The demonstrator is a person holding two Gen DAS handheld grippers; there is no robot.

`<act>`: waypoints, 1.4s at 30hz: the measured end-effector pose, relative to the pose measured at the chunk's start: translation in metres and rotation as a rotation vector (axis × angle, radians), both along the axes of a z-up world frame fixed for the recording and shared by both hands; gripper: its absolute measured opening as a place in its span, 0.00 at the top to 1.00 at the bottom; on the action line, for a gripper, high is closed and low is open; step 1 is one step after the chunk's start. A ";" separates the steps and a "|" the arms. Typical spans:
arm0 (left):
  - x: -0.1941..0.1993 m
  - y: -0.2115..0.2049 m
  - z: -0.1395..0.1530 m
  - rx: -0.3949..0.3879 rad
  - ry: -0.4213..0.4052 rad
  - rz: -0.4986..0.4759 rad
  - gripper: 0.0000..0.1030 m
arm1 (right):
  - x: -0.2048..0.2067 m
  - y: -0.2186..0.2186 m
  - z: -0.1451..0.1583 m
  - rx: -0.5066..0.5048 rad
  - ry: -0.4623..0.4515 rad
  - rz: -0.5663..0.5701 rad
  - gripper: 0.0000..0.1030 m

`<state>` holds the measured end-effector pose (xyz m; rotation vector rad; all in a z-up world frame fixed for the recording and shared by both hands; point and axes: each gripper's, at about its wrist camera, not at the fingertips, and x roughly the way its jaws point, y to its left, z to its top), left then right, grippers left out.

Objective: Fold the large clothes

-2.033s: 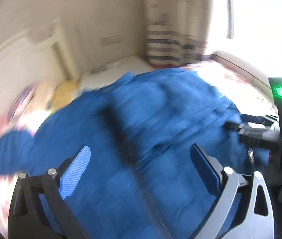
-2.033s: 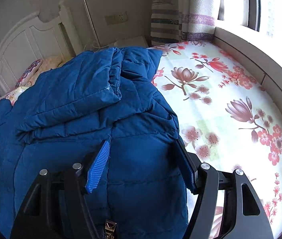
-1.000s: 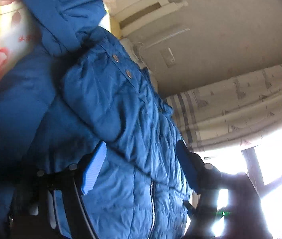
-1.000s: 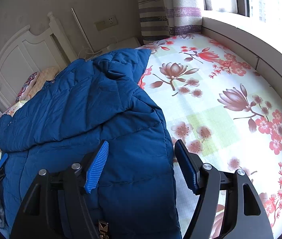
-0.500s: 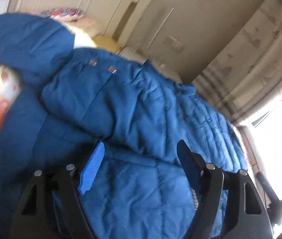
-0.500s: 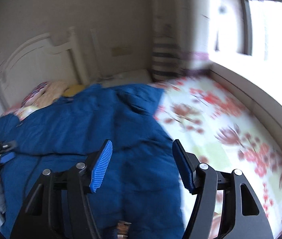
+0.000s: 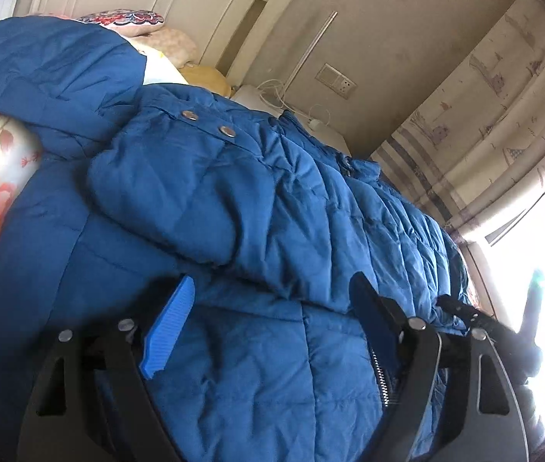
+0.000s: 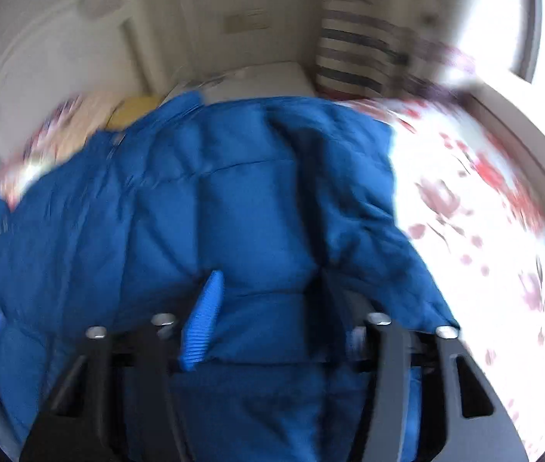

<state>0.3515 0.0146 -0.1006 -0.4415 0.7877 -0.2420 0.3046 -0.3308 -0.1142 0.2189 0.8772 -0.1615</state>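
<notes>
A large blue quilted jacket (image 7: 257,208) lies spread on the flowered bed, one part folded over the body, with snap buttons and a zipper (image 7: 378,369) showing. It also fills the blurred right wrist view (image 8: 234,208). My left gripper (image 7: 272,319) is open and empty, low over the jacket near its zipper edge. My right gripper (image 8: 268,308) is open and empty, just above the jacket's lower part. The right gripper's body shows dark at the right edge of the left wrist view (image 7: 503,331).
The flowered bedsheet (image 8: 484,231) stretches right of the jacket toward the window ledge (image 8: 522,123). A white headboard (image 7: 211,7), pillows (image 7: 157,38) and a bedside stand with cables (image 7: 284,104) lie behind. Striped curtains (image 7: 484,115) hang at the right.
The right gripper has swung down and left over the jacket, with motion blur. The left gripper has steadied and closed in on the jacket. The jacket's fold stays as it was.
</notes>
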 end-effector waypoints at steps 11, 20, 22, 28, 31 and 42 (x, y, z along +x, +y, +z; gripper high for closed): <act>0.002 -0.004 0.001 0.018 0.002 -0.013 0.17 | 0.064 0.001 0.045 -0.095 -0.130 0.030 0.39; 0.002 -0.003 0.000 0.014 0.005 -0.018 0.15 | 0.067 0.012 0.038 -0.084 -0.082 0.014 0.32; 0.001 -0.004 0.000 0.018 0.005 -0.018 0.15 | 0.048 0.040 0.042 -0.122 -0.127 0.113 0.21; -0.005 0.008 0.006 -0.038 -0.012 -0.002 0.15 | 0.044 0.081 0.010 -0.183 0.056 0.270 0.17; -0.014 0.055 0.025 -0.171 -0.045 0.125 0.16 | 0.023 0.080 0.031 -0.158 -0.013 0.260 0.17; 0.019 0.322 0.016 -0.489 -0.029 0.691 0.18 | -0.003 0.056 0.001 -0.145 -0.002 0.253 0.14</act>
